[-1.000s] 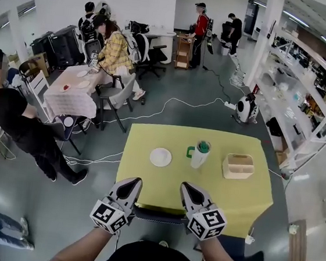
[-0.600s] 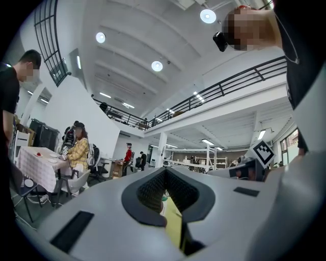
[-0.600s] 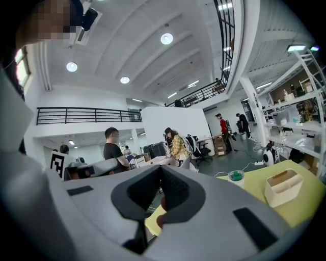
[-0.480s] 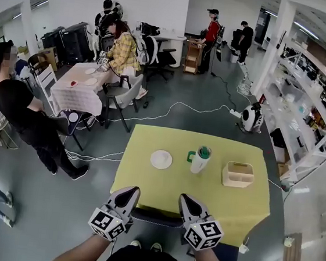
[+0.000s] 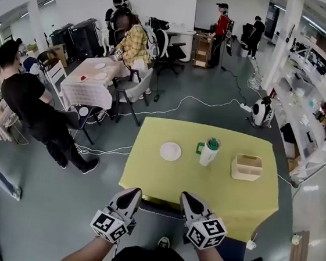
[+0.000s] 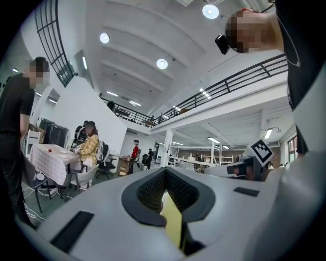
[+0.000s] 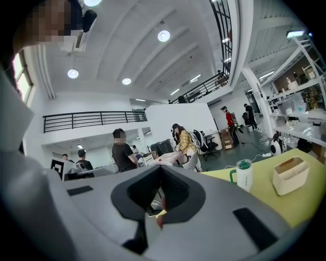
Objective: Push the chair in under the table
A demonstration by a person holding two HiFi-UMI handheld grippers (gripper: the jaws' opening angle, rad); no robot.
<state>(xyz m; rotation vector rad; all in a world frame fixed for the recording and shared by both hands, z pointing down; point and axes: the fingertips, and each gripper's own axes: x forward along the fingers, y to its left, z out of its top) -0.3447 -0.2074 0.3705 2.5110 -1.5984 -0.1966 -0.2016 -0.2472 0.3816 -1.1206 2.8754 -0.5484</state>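
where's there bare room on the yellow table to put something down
Free on the yellow table: the far strip behind the white plate, green-lidded mug and wooden caddy, and the wide band between them and the near edge. Crowded: that middle row, mostly mug to caddy.

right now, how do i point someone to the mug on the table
Find the yellow-clothed table mid-floor. Three things sit in a row on it; the mug is the middle one, between the flat white plate and the pale open box. Only it is tall, with a green lid and handle.
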